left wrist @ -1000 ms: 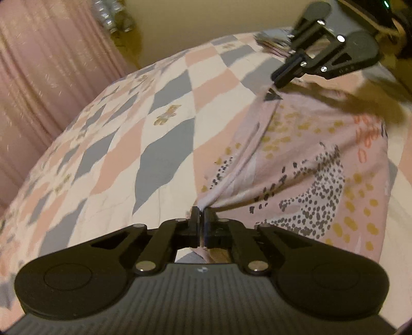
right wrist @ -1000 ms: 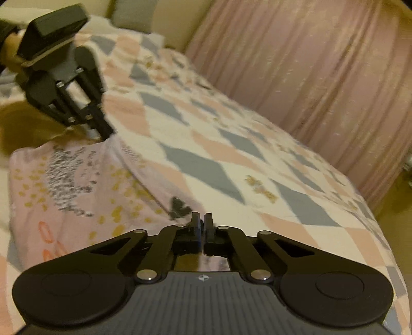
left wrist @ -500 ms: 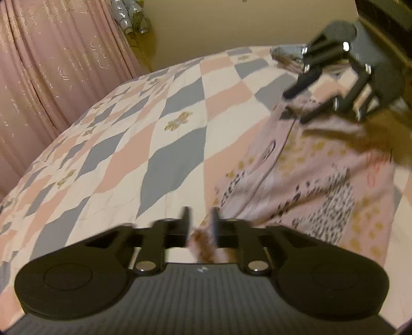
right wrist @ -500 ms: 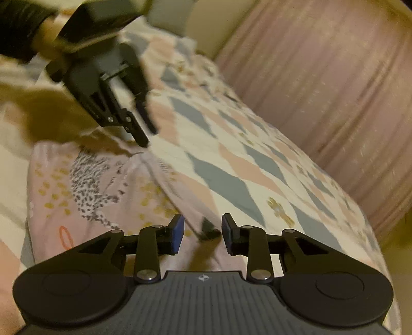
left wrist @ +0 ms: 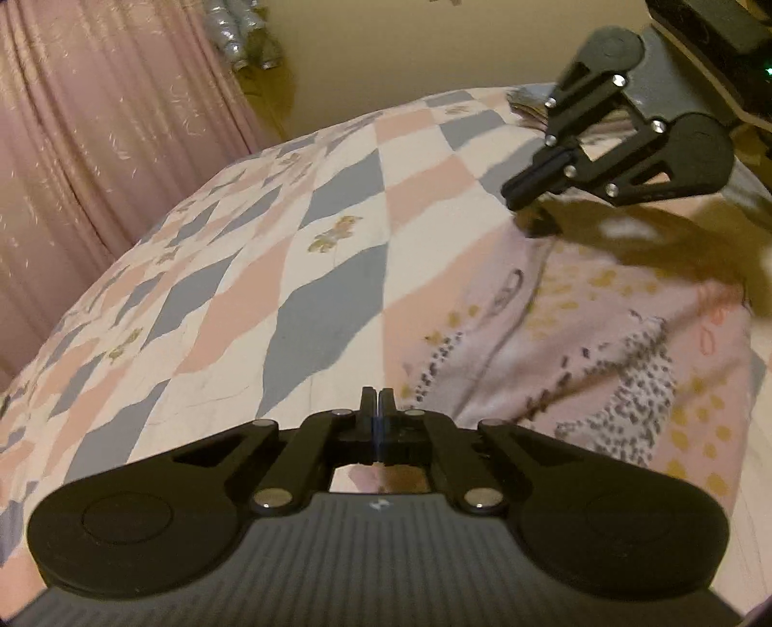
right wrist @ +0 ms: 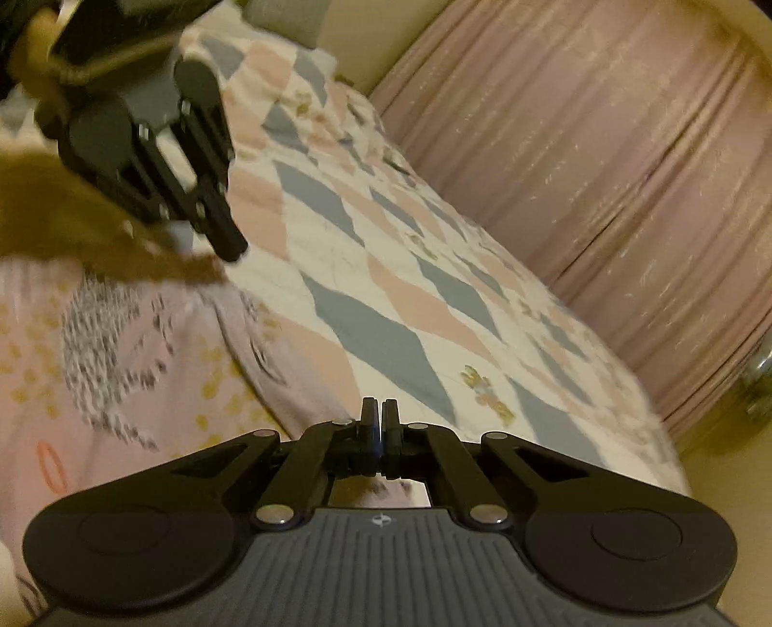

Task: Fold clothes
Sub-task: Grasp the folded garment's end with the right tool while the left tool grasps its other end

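Note:
A pink garment (left wrist: 603, 337) with yellow dots and black speckles lies flat on the bed, at the right of the left wrist view and at the left of the right wrist view as the same garment (right wrist: 120, 366). My left gripper (left wrist: 376, 400) is shut with nothing in it, hovering just off the garment's near edge. My right gripper (left wrist: 514, 195) hangs above the garment's far corner, shut and empty. Seen through the right wrist camera, the right gripper (right wrist: 379, 410) sits beside the folded edge, and the left gripper (right wrist: 231, 248) floats over the opposite corner.
A quilt (left wrist: 313, 289) of grey, pink and white diamonds covers the bed. Pink curtains (left wrist: 96, 144) hang along its far side, also in the right wrist view as curtains (right wrist: 603, 169). A grey pillow (right wrist: 280, 19) lies at the head.
One second ago both grippers were shut on the garment's edge. They then opened and let it drop. Both are now shut again, empty, lifted off the cloth.

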The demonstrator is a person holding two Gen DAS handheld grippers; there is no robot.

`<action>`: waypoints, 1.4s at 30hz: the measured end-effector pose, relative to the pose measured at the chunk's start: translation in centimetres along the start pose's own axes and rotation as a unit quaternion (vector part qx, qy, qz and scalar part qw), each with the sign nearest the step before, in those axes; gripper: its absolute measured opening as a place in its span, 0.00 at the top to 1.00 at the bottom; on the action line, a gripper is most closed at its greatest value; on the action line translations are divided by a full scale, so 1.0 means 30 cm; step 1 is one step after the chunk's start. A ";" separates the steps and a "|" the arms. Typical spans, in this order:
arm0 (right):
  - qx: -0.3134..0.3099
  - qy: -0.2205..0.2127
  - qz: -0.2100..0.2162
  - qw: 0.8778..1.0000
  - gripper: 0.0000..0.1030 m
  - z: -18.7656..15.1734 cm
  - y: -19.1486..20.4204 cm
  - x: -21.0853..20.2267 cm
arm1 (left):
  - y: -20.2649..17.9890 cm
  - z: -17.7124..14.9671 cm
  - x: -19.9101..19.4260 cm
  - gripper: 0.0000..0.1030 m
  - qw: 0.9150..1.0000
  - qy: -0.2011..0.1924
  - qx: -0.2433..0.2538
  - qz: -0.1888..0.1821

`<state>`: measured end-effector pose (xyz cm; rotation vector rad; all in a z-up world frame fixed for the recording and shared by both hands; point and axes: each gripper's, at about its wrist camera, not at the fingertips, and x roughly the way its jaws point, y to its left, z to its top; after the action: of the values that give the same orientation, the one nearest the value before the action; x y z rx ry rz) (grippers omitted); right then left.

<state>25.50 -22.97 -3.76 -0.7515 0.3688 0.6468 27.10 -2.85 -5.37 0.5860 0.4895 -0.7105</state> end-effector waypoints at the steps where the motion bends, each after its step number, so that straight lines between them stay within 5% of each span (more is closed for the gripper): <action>1: 0.004 -0.002 0.014 1.000 1.00 0.005 -0.002 -0.001 | 0.007 0.003 0.000 1.00 1.000 -0.003 -0.006 -0.007; 3: -0.008 -0.003 0.038 0.999 0.93 0.012 0.014 -0.001 | 0.005 0.008 0.001 0.95 1.000 -0.005 -0.010 -0.028; 5: -0.022 -0.002 0.058 0.998 0.72 0.017 0.033 0.003 | -0.003 0.012 0.006 0.90 0.999 -0.005 -0.011 -0.048; 7: -0.032 0.006 0.069 0.997 0.67 0.018 0.050 0.013 | -0.013 0.010 0.022 0.77 0.998 0.002 -0.010 -0.062; 10: -0.065 0.027 0.064 0.995 0.68 0.013 0.090 0.040 | -0.040 0.000 0.054 0.77 0.997 0.021 0.006 -0.069; 12: -0.085 0.037 0.051 0.994 0.89 0.007 0.113 0.053 | -0.061 -0.007 0.077 0.81 0.997 0.036 0.019 -0.070; 13: -0.088 0.037 0.044 0.994 1.00 0.005 0.118 0.054 | -0.072 -0.007 0.079 0.92 0.997 0.039 0.028 -0.068; 21: -0.037 0.017 0.007 0.999 1.00 0.014 0.057 0.074 | -0.044 0.000 0.068 0.98 0.999 0.019 0.014 -0.028; 26: 0.034 0.036 0.030 0.998 1.00 -0.017 0.000 0.104 | -0.014 -0.001 0.106 0.93 0.999 0.032 -0.021 -0.023; 31: 0.068 0.028 0.006 0.997 0.73 -0.046 -0.057 0.036 | 0.022 -0.013 0.083 0.75 0.999 0.038 -0.034 0.007; 37: 0.134 0.017 -0.037 0.990 0.73 -0.115 -0.103 -0.090 | 0.030 -0.018 -0.001 0.76 0.998 0.034 -0.033 0.050; 42: 0.131 0.005 -0.012 0.991 0.82 -0.094 -0.032 -0.114 | -0.058 0.034 -0.051 0.76 0.998 0.005 -0.053 0.021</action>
<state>23.34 -26.93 -3.39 -0.5080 0.4430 0.5586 25.07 -3.88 -4.27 0.4999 0.5181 -0.6375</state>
